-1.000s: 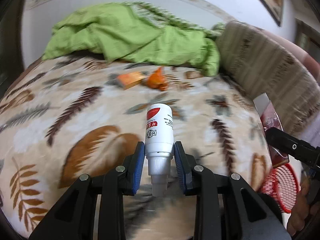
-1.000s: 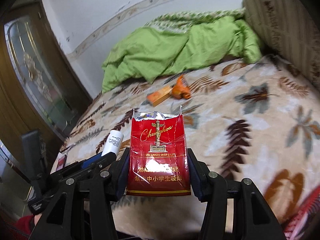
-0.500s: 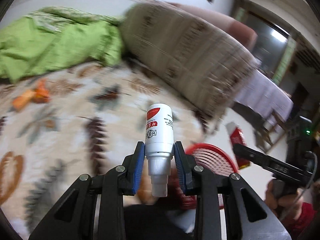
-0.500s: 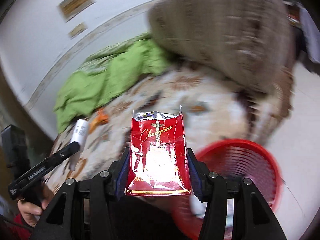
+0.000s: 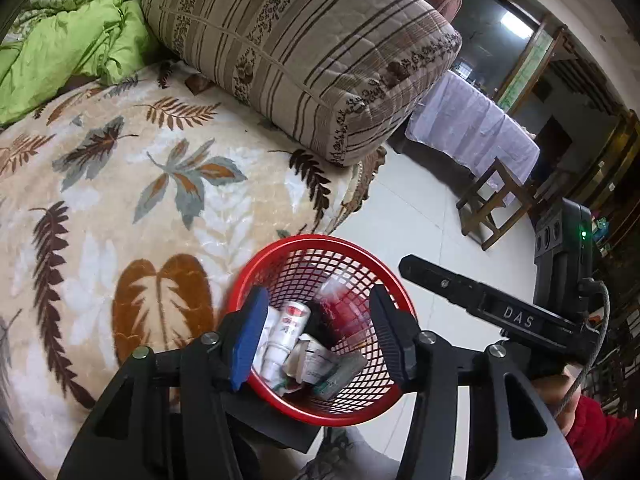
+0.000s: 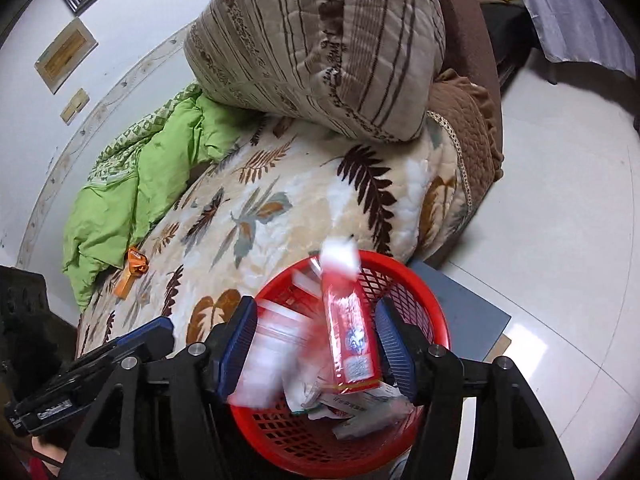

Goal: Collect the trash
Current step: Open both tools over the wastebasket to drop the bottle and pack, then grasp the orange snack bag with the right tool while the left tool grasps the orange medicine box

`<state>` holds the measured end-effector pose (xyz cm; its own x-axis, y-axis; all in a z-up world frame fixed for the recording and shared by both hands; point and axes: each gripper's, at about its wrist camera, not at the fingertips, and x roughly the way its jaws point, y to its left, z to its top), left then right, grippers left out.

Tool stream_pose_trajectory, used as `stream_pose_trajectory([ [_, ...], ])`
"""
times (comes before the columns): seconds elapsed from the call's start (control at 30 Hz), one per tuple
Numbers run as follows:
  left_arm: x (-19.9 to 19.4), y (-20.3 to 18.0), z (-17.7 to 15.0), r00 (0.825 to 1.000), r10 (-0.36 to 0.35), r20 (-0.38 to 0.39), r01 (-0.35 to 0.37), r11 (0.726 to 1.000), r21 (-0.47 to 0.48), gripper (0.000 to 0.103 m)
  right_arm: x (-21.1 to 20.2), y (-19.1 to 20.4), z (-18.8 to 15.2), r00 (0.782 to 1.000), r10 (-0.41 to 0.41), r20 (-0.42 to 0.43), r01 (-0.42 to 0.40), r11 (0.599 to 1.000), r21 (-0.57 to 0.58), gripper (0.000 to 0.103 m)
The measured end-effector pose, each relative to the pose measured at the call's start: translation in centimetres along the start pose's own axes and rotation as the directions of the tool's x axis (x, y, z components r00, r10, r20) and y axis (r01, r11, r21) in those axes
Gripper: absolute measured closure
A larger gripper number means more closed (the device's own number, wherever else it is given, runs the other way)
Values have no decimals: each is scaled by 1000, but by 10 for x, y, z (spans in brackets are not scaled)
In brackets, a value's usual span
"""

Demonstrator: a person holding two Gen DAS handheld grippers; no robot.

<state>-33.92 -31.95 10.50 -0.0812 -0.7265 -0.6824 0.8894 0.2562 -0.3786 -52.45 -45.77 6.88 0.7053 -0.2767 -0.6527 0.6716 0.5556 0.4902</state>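
We are at the drop-off step. Both tools hang over the one red basket [image 5: 394,292], which stands on the floor just beside the near edge of the bed [image 5: 120,208]. Our left gripper [image 5: 316,340] has its jaws opening with nothing pressed between them; the white bottle [image 5: 282,338] lies below in the basket among crumpled wrappers. Our right gripper [image 6: 316,340] is opening too, and the red cigarette pack [image 6: 350,332] shows blurred between the pads, touching neither as far as we can tell, apparently falling into the basket.

Counting what remains: on the far left of the bed, near the one green quilt [image 6: 132,196], we see one orange wrapper [image 6: 136,260] and one orange box [image 6: 122,286] just beside it. One striped pillow [image 6: 320,48] sits at the far end.

We judge that the next move calls for swinging both tools back across the bed to that orange pair, one piece per gripper, jaws wide before we descend.
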Motion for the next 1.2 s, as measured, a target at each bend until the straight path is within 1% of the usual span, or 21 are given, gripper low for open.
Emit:
stream_pose_trajectory([
  [0.13,-18,19,-2,999,32,28,-30,998,-46,49,5,11,5,999,32,1,-32,999,-15,38],
  [0.2,-28,31,-3,997,61,46,-58,997,-59,48,10,25,6,999,51,-2,-51,998,-44,38],
  [0.23,-36,38,-4,994,97,57,-93,993,-66,48,13,32,6,998,61,-5,-61,997,-56,38],
  [0.3,-52,56,-6,984,156,83,-149,985,-82,48,19,48,6,996,91,-18,-93,992,-85,38],
  [0.37,-70,73,-9,971,211,109,-199,974,-113,47,29,70,6,991,124,-45,-129,984,-127,38],
  [0.4,-76,80,-8,966,230,117,-216,969,-124,45,35,79,5,989,138,-57,-145,979,-145,38],
  [0.47,-98,106,-11,945,291,147,-267,950,-165,44,47,104,4,983,164,-87,-178,965,-191,38],
  [0.53,-115,128,-14,924,347,161,-312,927,-208,43,60,132,2,972,199,-123,-223,947,-231,38],
  [0.6,-134,158,-17,901,397,175,-344,899,-272,43,69,155,1,965,221,-142,-252,931,-263,38],
  [0.67,-149,183,-22,876,449,175,-378,865,-329,43,82,185,1,957,240,-165,-280,910,-304,38],
  [0.77,-168,221,-30,842,510,175,-411,818,-403,43,102,224,-2,946,256,-199,-313,880,-356,38],
  [0.83,-176,249,-36,814,559,157,-448,776,-444,43,118,250,-3,942,255,-220,-325,860,-394,38],
  [0.9,-179,272,-41,796,590,135,-473,745,-470,43,133,273,-2,935,260,-243,-342,845,-412,38],
  [0.93,-182,289,-45,785,608,120,-484,723,-492,43,143,286,-1,930,262,-257,-352,835,-422,38],
  [1.0,-183,308,-47,778,619,107,-488,704,-516,43,162,312,-1,928,258,-268,-357,822,-444,37],
  [1.07,-185,330,-50,769,632,94,-496,683,-537,43,187,341,0,925,253,-285,-365,800,-476,34],
  [1.13,-188,351,-54,759,646,83,-502,661,-557,43,213,368,0,928,235,-289,-356,786,-505,34],
  [1.2,-188,365,-56,756,650,71,-501,646,-576,43,239,391,1,925,222,-310,-361,768,-529,34],
])
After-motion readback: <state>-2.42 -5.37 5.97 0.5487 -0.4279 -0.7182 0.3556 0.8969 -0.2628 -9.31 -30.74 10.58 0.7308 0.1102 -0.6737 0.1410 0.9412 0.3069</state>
